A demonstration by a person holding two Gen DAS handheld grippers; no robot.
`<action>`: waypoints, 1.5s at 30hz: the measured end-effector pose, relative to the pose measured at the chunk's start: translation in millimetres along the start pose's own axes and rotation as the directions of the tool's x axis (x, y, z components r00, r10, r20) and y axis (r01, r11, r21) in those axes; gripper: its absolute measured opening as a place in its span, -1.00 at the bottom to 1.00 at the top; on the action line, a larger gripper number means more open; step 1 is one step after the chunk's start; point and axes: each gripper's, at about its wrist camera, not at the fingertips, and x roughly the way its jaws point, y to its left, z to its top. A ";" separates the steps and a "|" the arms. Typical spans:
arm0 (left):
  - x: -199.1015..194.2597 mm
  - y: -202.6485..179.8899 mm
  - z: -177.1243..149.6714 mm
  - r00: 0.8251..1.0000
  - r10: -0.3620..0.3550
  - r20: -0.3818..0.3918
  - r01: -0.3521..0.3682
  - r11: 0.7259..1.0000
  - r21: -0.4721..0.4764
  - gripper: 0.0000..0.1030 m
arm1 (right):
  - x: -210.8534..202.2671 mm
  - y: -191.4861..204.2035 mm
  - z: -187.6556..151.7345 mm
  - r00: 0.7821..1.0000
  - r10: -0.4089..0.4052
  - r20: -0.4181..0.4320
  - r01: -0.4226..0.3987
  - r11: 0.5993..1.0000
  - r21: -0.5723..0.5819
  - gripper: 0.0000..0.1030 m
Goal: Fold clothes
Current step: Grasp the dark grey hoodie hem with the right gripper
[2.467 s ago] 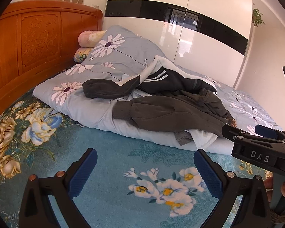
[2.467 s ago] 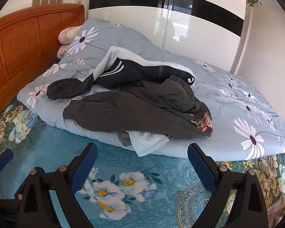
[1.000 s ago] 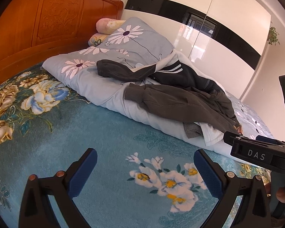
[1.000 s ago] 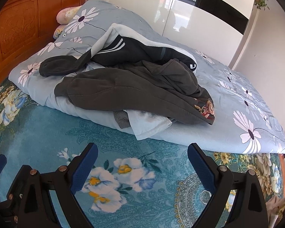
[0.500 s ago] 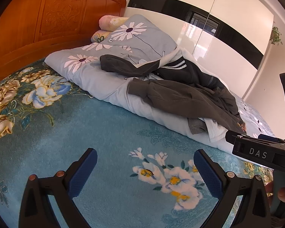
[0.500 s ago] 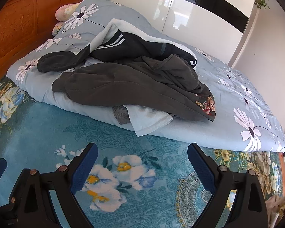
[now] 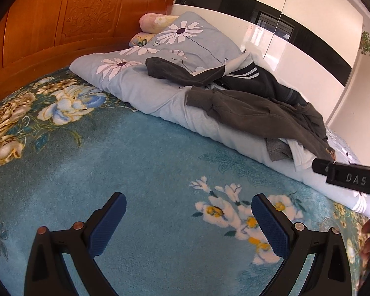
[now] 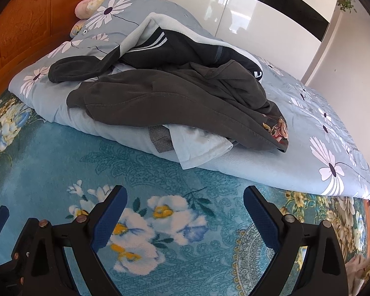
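Note:
A heap of clothes lies on a folded pale-blue daisy quilt [image 8: 296, 153]. On top is a dark grey sweatshirt [image 8: 165, 103] [image 7: 254, 116], with a black garment with white stripes [image 8: 175, 44] [image 7: 254, 76] behind it and a pale blue garment [image 8: 199, 145] sticking out underneath. My left gripper [image 7: 188, 206] is open above the blue floral bedspread [image 7: 140, 162], well short of the heap. My right gripper [image 8: 185, 197] is open too, just in front of the quilt's near edge. Nothing is between either pair of fingers.
A carved wooden headboard [image 7: 51, 19] rises at the left, with pillows [image 7: 155, 21] against it. White and black glossy wardrobe doors [image 8: 266, 17] stand behind the bed. The other gripper's body [image 7: 350, 178] shows at the right of the left wrist view.
Both grippers have moved closer to the heap and lower over the bedspread. The clothes look larger in the right wrist view. Both grippers stay open.

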 end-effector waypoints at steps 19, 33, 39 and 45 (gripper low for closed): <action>-10.5 -11.3 -33.0 0.984 0.029 0.174 -0.064 0.978 0.200 1.00 | 98.7 30.8 69.8 0.968 -0.236 0.079 0.249 0.902 -0.353 0.48; 0.8 14.4 -31.8 0.991 0.061 0.118 -0.067 0.997 0.050 1.00 | 110.7 43.2 91.7 0.933 -0.329 0.145 0.359 0.860 -0.362 0.14; -0.6 12.9 -33.4 0.991 0.060 0.121 -0.067 0.996 0.052 1.00 | 112.2 62.9 62.7 0.916 -0.353 0.189 0.399 0.765 -0.506 -0.34; -0.1 7.9 -33.8 0.992 0.049 0.120 -0.058 0.995 0.081 1.00 | 106.8 63.9 81.0 0.876 -0.401 0.268 0.482 0.754 -0.446 -0.34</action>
